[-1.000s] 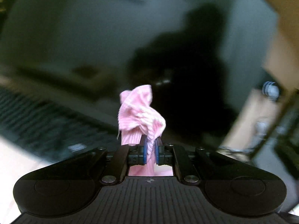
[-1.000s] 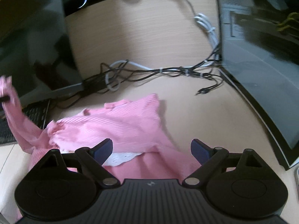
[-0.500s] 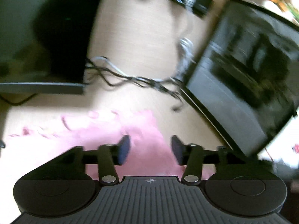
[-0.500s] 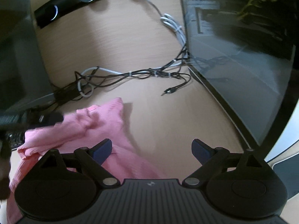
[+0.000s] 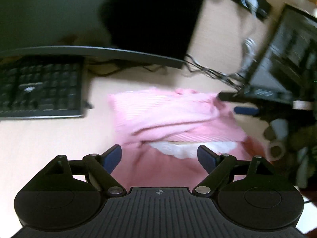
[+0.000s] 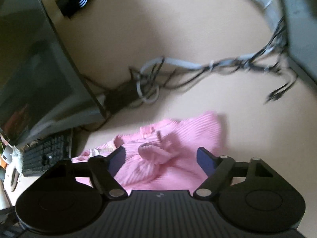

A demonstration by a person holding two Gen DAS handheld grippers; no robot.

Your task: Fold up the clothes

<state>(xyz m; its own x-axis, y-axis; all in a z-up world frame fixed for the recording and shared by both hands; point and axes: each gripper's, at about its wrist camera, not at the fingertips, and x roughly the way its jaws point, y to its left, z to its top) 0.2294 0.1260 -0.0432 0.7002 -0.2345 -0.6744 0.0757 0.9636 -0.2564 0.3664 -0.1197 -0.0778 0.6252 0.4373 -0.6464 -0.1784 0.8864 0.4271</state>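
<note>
Just ahead of left gripper (image 5: 159, 156): pink garment (image 5: 170, 115)

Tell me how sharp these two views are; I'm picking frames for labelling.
Left wrist view: smeared by motion, keyboard and pink garment soft, left gripper crisp. Right wrist view: cables streaked, garment ribs partly readable, right gripper sharp.
</note>
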